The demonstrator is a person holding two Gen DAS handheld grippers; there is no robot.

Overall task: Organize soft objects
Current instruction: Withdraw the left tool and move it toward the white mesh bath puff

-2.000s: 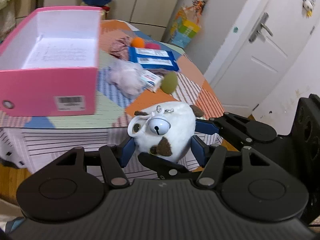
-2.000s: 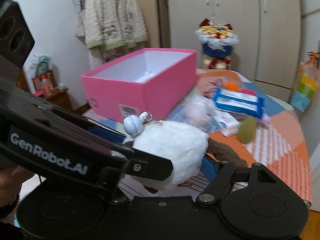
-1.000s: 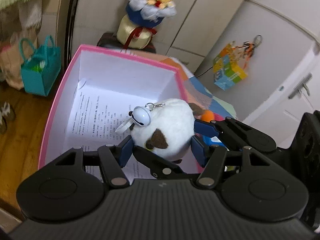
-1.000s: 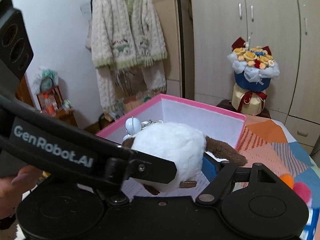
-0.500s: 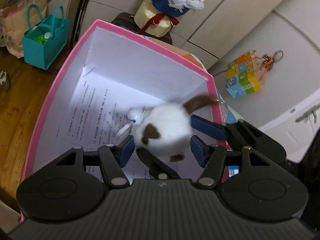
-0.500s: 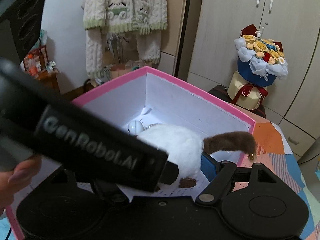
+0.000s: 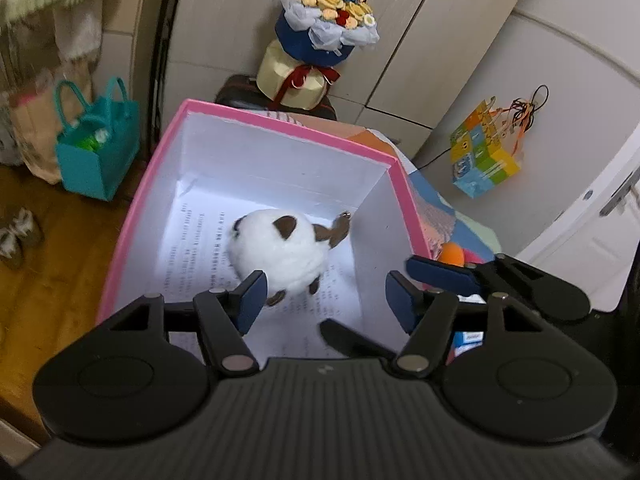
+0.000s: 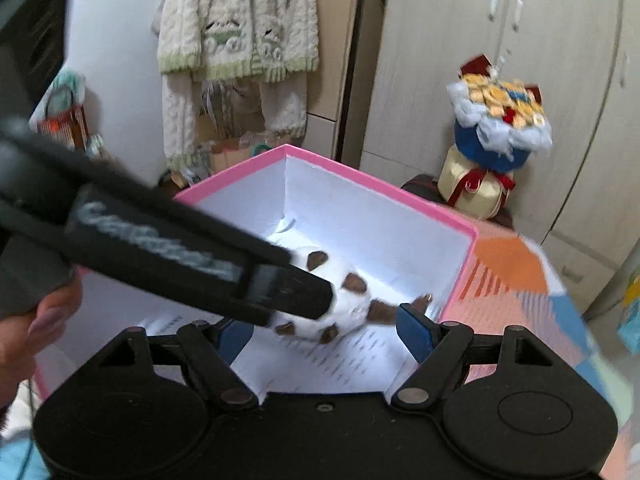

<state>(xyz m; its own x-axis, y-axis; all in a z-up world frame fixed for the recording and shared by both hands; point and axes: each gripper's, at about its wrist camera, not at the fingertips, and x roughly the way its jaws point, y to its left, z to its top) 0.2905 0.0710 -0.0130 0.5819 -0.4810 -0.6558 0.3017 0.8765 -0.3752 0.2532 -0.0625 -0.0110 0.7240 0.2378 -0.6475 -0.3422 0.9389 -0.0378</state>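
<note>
One white-and-brown plush toy lies released in the pink cardboard box, both tools unclenched, the left tool opening, while an orange pompom waits on the tabletop.

Counter: covered by a patchwork cloth in orange, striped and blue panels, visible at right of the right wrist frame. Pink box sits directly on it, open top, white inside. Just beside the box's right wall, centre right of the left wrist frame: an orange ball. Below it, a blue-and-white packet, mostly hidden.
</note>
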